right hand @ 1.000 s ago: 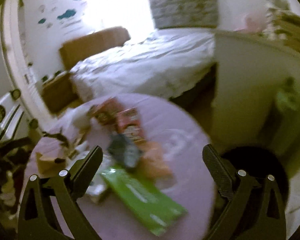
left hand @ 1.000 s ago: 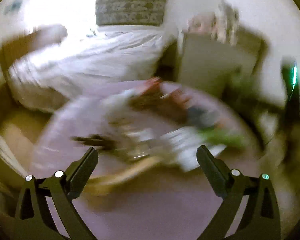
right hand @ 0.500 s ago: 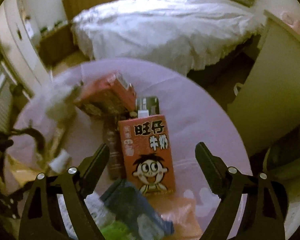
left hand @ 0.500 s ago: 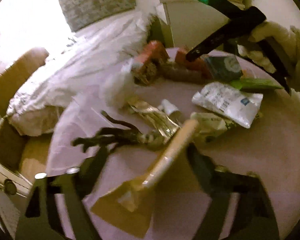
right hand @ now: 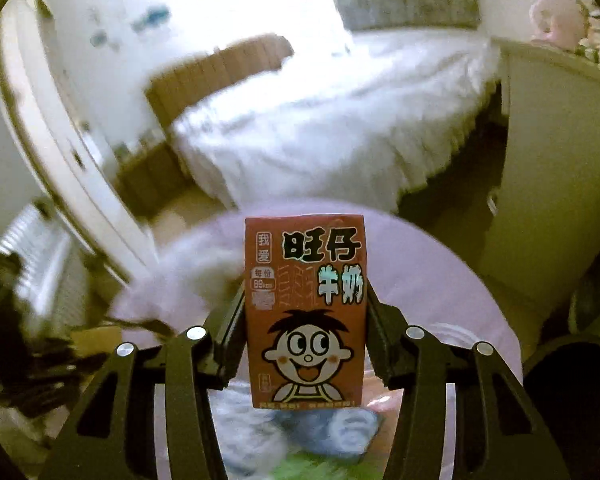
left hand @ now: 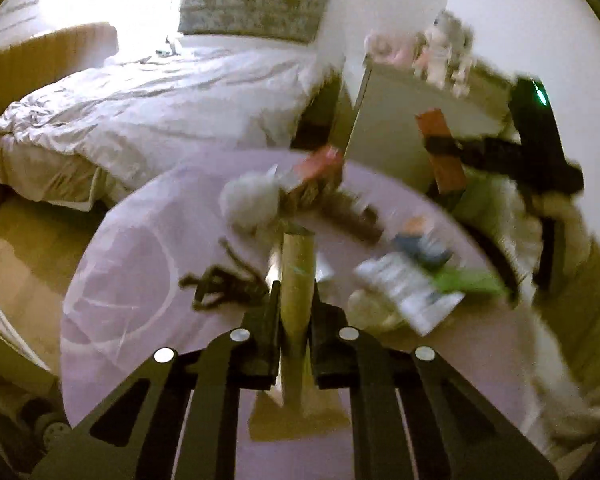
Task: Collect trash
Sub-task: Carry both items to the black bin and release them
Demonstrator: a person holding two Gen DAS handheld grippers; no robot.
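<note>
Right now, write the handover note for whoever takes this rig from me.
Left gripper: jaws have just been closing, now clamped on a flat tan cardboard piece, raised over the round pink table.
Right gripper: jaws have just been closing, now gripping the red milk carton by its sides, lifted off the table.
On the table: a white crumpled wad, a dark twisted scrap, a white printed pouch, a green wrapper, a blue packet, another red box.
Done: two pieces picked up.
Left: drop both in a bin, which I cannot identify for sure, then collect the rest.
</note>
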